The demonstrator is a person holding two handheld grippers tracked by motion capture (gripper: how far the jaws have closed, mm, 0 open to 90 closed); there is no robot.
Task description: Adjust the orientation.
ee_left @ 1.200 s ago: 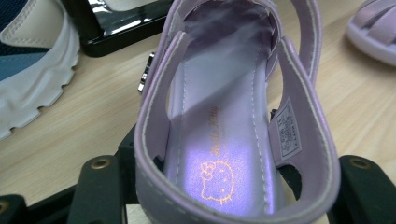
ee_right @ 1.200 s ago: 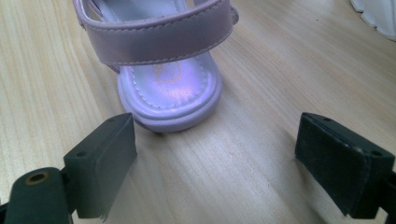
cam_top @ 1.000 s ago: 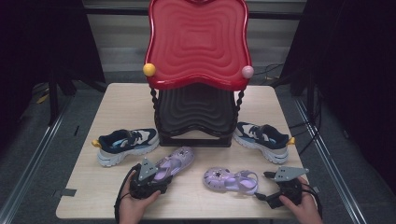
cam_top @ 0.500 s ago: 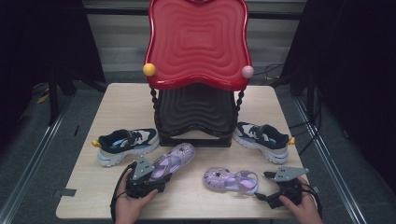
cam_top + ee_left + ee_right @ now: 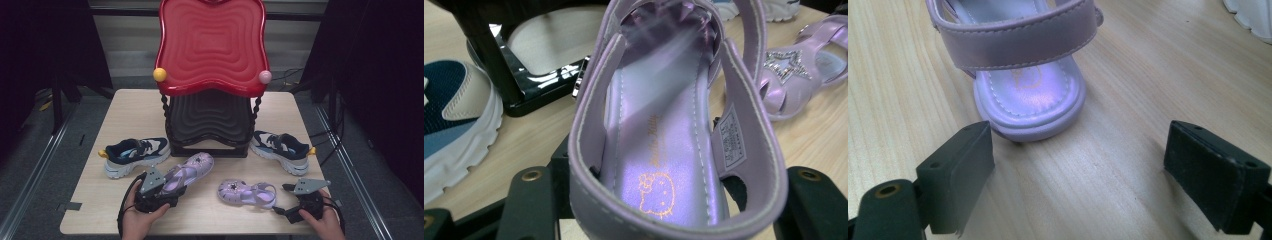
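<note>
1. We clamp our left tool [image 5: 172, 192] on the heel of a purple sandal [image 5: 187, 170], near-left on the surface [image 5: 130, 110].
2. Our right tool [image 5: 1078, 165] stands apart, just behind the second purple sandal [image 5: 1028, 95], which lies flat at near-right.

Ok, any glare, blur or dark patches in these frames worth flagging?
High view: surroundings near black, red rack glossy. Left gripper view: held sandal soft at the near rim, glare on the black rack base. Right gripper view: jaws blurred, other sandal sharp.
</note>
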